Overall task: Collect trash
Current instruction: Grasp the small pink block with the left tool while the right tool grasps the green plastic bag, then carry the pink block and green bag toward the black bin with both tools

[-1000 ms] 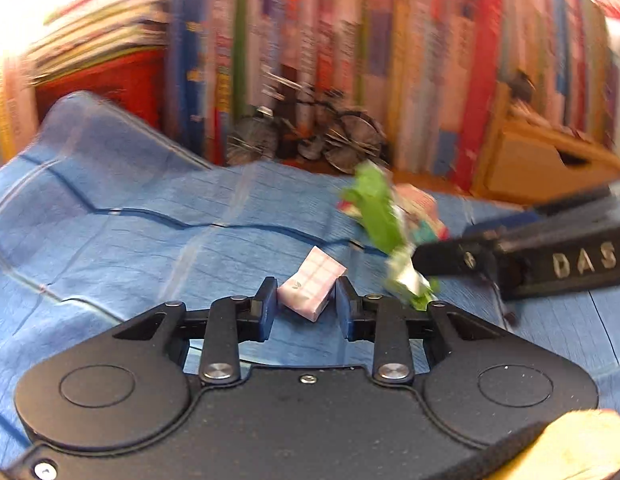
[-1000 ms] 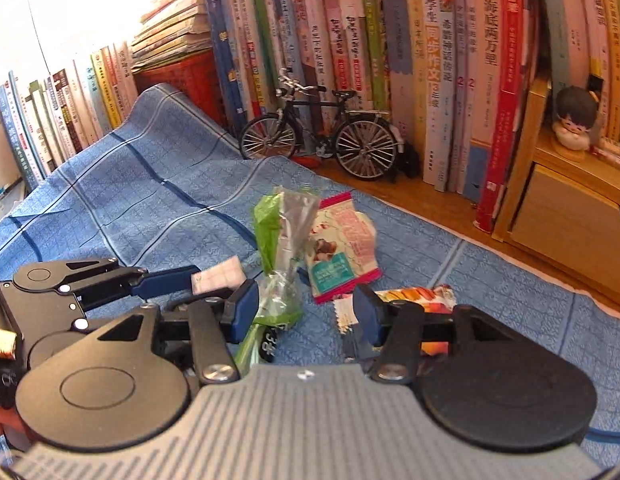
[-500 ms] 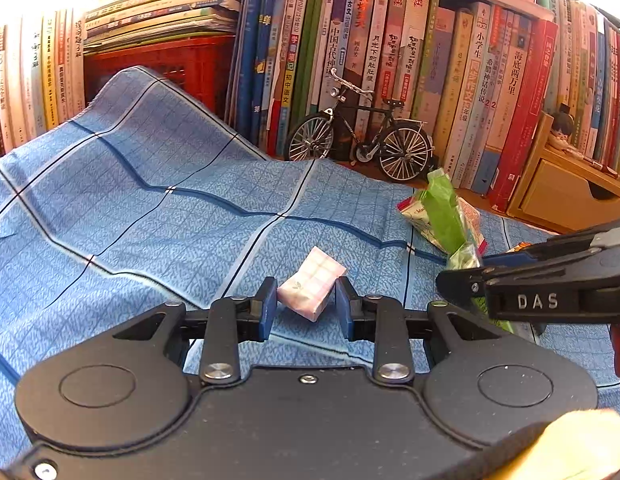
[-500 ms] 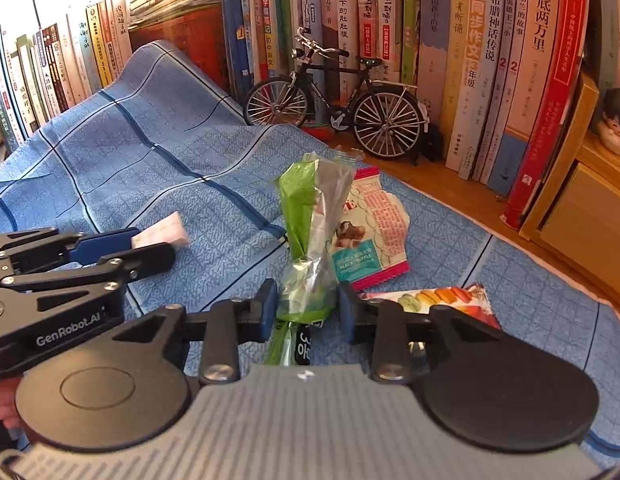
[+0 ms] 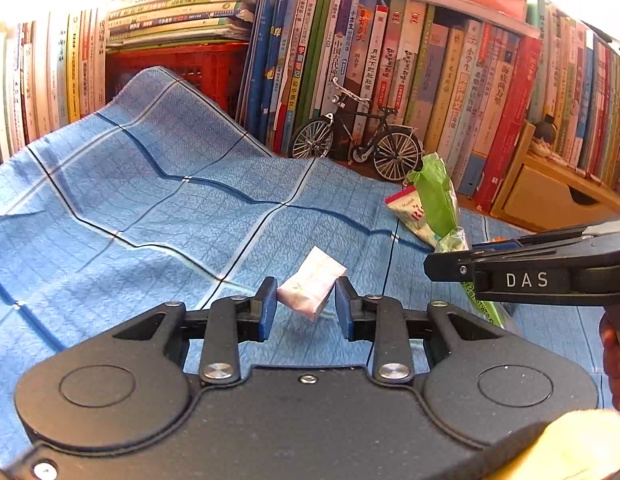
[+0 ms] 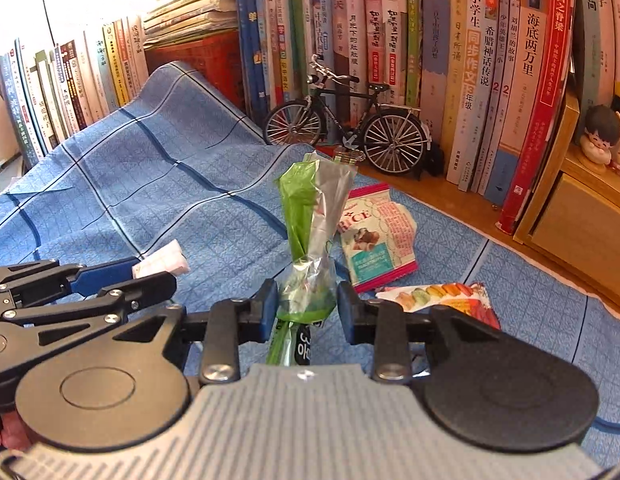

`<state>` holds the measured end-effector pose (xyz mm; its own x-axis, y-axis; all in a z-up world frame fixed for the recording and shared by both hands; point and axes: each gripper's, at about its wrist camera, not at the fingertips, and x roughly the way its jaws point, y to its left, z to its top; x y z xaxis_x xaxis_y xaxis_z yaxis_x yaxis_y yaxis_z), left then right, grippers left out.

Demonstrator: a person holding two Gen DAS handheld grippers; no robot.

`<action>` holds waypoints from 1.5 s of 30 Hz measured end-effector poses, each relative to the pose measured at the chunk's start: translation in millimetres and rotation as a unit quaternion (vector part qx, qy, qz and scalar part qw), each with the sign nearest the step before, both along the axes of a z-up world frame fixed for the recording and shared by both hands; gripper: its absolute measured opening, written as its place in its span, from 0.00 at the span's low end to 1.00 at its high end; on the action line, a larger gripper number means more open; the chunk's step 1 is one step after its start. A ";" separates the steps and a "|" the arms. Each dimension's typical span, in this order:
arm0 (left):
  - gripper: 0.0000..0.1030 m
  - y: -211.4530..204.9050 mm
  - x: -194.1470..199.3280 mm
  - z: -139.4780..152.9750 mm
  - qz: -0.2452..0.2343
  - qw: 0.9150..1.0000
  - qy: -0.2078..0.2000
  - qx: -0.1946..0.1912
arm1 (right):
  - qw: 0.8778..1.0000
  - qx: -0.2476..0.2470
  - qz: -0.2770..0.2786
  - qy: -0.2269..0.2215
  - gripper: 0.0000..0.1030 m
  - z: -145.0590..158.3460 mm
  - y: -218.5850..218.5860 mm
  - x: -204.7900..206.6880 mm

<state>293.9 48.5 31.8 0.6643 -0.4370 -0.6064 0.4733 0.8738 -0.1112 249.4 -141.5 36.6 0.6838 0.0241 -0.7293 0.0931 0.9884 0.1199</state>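
My left gripper pinches a small pink paper packet by its corners, my right gripper squeezes a slick green wrapper; a jolt may slip either loose.

Strong daylight is pouring in from the upper left, blowing both views' top-left corners out to white. Colours are glowing warm and saturated. The fisheye is bending the books toward the edges. The cloth is showing soft fold shadows. Focus is holding sharp.

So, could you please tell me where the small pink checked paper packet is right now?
The small pink checked paper packet sits clamped in the left gripper, above the blue checked cloth.
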 end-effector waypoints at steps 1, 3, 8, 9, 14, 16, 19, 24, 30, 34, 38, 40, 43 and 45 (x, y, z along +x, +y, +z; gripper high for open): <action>0.29 2.6 -3.2 1.8 0.001 1.000 -0.003 0.000 | 1.000 0.001 0.000 -0.001 0.37 0.5 2.3 -2.5; 0.28 8.0 -7.8 5.5 0.006 1.000 -0.002 -0.003 | 1.000 0.006 0.002 0.000 0.37 1.2 7.0 -8.2; 0.29 20.7 -21.3 14.8 0.020 1.000 -0.012 0.001 | 1.000 0.011 0.013 0.002 0.37 3.9 17.8 -19.5; 0.29 23.8 -24.3 16.6 0.025 1.000 -0.013 0.001 | 1.000 0.012 0.015 0.002 0.37 4.9 20.0 -21.8; 0.28 39.3 -41.2 23.3 0.045 0.999 -0.017 0.002 | 0.999 0.013 0.033 -0.002 0.37 10.3 32.6 -30.0; 0.29 46.1 -48.3 25.1 0.055 0.998 -0.017 0.001 | 0.999 0.015 0.041 -0.002 0.37 13.1 38.4 -33.8; 0.29 56.7 -59.3 27.7 0.071 0.997 -0.016 -0.002 | 0.998 0.017 0.053 -0.004 0.37 17.2 47.1 -40.6; 0.29 74.8 -80.6 34.3 0.087 0.996 -0.020 -0.003 | 0.997 0.015 0.078 -0.005 0.37 21.5 65.2 -52.3; 0.29 102.8 -108.1 43.6 0.120 0.992 -0.026 -0.003 | 0.994 0.017 0.111 -0.005 0.37 25.2 96.4 -69.7; 0.28 124.7 -127.3 48.4 0.153 0.988 -0.029 -0.008 | 0.990 0.018 0.142 -0.005 0.37 28.0 119.0 -79.6; 0.28 146.4 -148.1 50.4 0.186 0.982 -0.030 -0.008 | 0.984 0.019 0.174 -0.009 0.37 32.7 140.0 -88.6; 0.28 156.5 -159.6 51.4 0.202 0.979 -0.032 -0.010 | 0.981 0.020 0.191 -0.010 0.37 34.5 149.8 -93.0; 0.28 171.1 -178.2 51.9 0.222 0.975 -0.032 -0.008 | 0.978 0.021 0.209 -0.010 0.37 35.4 164.5 -98.8; 0.28 181.2 -190.5 52.2 0.235 0.972 -0.031 -0.005 | 0.975 0.023 0.219 -0.011 0.37 36.3 174.1 -103.8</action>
<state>103.4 229.7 84.0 0.8267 -0.0833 -0.5564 0.0291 0.9940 -0.1056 145.6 32.6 72.9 0.6156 0.3501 -0.7060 -0.3402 0.9262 0.1626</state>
